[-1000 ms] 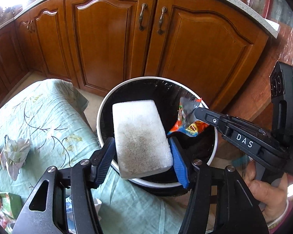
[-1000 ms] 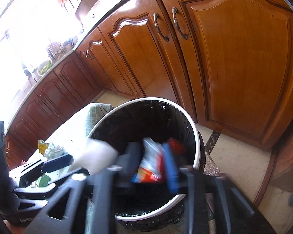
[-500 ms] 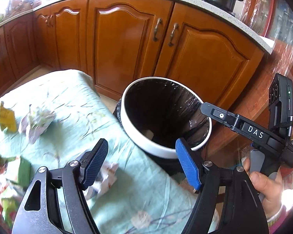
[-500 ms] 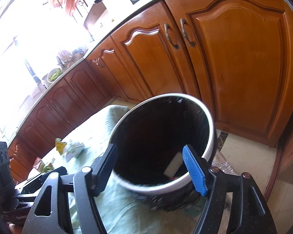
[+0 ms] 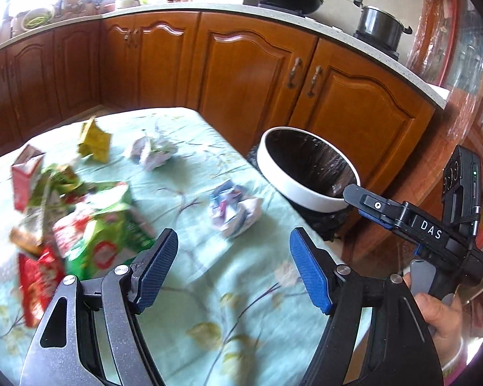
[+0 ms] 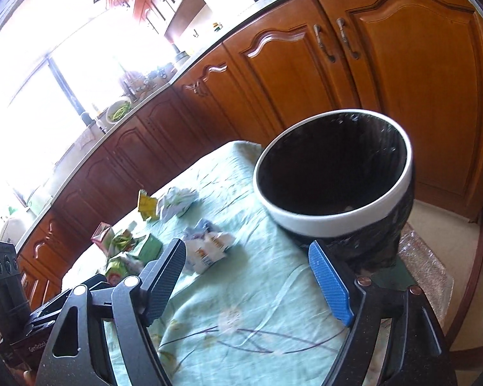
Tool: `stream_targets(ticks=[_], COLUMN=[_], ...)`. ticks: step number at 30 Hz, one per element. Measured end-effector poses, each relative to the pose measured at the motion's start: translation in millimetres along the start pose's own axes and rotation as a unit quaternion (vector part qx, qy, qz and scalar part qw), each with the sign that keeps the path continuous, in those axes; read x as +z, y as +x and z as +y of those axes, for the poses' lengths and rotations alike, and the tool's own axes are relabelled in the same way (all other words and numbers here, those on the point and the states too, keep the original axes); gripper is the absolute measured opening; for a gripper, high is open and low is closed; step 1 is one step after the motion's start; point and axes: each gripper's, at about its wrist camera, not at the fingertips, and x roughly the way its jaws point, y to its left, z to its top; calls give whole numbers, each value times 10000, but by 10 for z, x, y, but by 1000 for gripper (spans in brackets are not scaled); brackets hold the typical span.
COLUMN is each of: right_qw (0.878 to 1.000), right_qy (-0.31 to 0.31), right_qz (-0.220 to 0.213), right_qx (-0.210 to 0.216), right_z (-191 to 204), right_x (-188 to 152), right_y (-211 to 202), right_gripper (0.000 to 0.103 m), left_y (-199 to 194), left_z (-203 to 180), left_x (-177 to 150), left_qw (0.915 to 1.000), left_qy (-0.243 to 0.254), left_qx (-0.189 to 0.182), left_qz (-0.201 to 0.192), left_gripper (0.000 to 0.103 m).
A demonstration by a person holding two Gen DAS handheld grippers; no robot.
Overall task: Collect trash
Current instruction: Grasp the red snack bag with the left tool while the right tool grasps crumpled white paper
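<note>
Paper wad [image 5: 233,210] lies on the bench [image 5: 209,289] just beside the bin [image 5: 306,189], wrappers [image 5: 96,234] farther off. Looks light, soft, crushable: pinch across its bulk, no fragility worry. Left tongs [image 5: 233,270] spread, empty, short of the wad. Right tongs [image 6: 260,284] have just been opening, empty, near the bin.

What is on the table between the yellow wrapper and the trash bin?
In the left wrist view, a crumpled white paper ball lies on the tablecloth between the yellow wrapper and the trash bin. The rest is bare cloth.
</note>
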Motion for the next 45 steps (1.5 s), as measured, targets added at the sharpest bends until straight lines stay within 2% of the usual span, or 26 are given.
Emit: stream_targets(ticks=[12, 21, 25, 30, 32, 34, 36, 39, 40, 42, 45], right_qw=[9990, 9966, 9956, 9946, 9941, 9936, 9930, 9923, 9925, 9929, 9935], right_qy=[-250, -651, -766, -763, -782, -802, -841, -875, -891, -895, -876], right_qz=[296, 485, 536, 694, 739, 778, 815, 852, 822, 767, 720], right_qx=[243, 118, -6, -112, -138, -146, -182, -192, -188, -145, -77], right_z=[402, 650, 676, 656, 658, 663, 677, 686, 689, 689, 684], right_x=[-237, -290, -243, -200, -203, -213, -230, -259, -260, -257, -257], right_y=[263, 528, 669, 895, 967, 1024, 1069, 1102, 1082, 1036, 950], right_gripper=[81, 81, 81, 81, 80, 77, 51, 41, 40, 34, 31], left_y=[-387, -553, -496, -340, -278, -223, -212, -224, -231, -227, -240], left_z=[612, 938, 1130, 1283, 1311, 1323, 1319, 1316, 1317, 1319, 1324], left_x=[-267, -376, -390, -440, -472, -501, -515, -520, -526, -522, -522], left_qw=[9973, 9919, 9873, 9852, 9854, 9856, 9858, 9864, 9866, 9871, 9872], left_qy=[-552, -775, -959, -1083, -1079, -1060, -1029, -977, -968, -953, -957], left_qx=[460, 969, 1256, 1327, 1300, 1282, 1286, 1278, 1271, 1238, 1223], left_qz=[-173, -278, -153, 100, 211, 318, 328, 337, 336, 345, 354], left_gripper=[74, 74, 74, 73, 55, 49, 43, 29, 24, 9, 6])
